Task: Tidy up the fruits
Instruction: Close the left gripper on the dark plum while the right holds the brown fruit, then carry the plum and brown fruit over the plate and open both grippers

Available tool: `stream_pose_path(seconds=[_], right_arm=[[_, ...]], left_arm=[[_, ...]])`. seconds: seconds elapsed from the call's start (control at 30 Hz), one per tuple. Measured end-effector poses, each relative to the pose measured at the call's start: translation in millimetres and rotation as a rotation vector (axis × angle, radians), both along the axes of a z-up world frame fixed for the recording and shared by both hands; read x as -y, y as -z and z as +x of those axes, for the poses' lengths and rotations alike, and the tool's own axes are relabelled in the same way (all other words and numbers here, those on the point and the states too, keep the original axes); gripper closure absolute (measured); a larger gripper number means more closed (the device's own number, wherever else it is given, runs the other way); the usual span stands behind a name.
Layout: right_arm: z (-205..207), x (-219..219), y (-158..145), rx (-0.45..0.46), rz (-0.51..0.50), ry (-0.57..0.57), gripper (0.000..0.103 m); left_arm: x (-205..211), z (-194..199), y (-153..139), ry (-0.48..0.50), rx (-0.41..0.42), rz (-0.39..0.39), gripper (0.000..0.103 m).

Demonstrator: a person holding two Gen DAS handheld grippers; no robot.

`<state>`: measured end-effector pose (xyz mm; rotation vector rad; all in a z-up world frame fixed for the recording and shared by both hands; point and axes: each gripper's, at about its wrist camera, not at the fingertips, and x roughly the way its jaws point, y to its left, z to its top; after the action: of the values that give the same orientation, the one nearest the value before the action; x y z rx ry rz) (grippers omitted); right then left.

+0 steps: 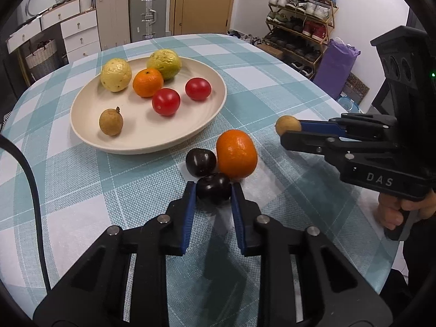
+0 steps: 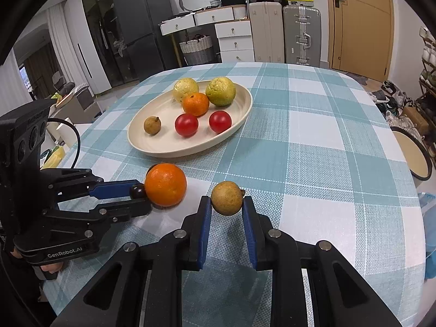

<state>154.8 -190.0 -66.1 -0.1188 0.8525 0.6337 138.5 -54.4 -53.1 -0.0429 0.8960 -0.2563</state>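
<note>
left wrist: left hand-held gripper [image 1: 213, 192] clamped on a dark cherry [image 1: 213, 190] on the worktop [image 1: 286, 76], touching a second cherry [image 1: 200, 162] and an orange [image 1: 236, 154] just beside the plate [image 1: 81, 125] | right wrist: right hand-held gripper [image 2: 226, 204] gripping a longan [image 2: 226, 197] above the checked cloth; plate [image 2: 245, 109] beyond holds six fruits
</note>
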Motion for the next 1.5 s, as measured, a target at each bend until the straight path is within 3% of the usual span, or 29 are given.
stream_pose_path(seconds=[0.73,1.5], right_arm=[[-3.6,-25.4,-33.8,0.075,0.056,-0.020,0.079],[23.5,-39.5,-49.7,0.097,0.102,-0.017,0.079]], left_arm=[[-60.0,-22.4,-46.1,-0.152,0.142,-0.059,0.080],[-76.2,11.2,-53.3,-0.229,0.180,-0.088,0.080]])
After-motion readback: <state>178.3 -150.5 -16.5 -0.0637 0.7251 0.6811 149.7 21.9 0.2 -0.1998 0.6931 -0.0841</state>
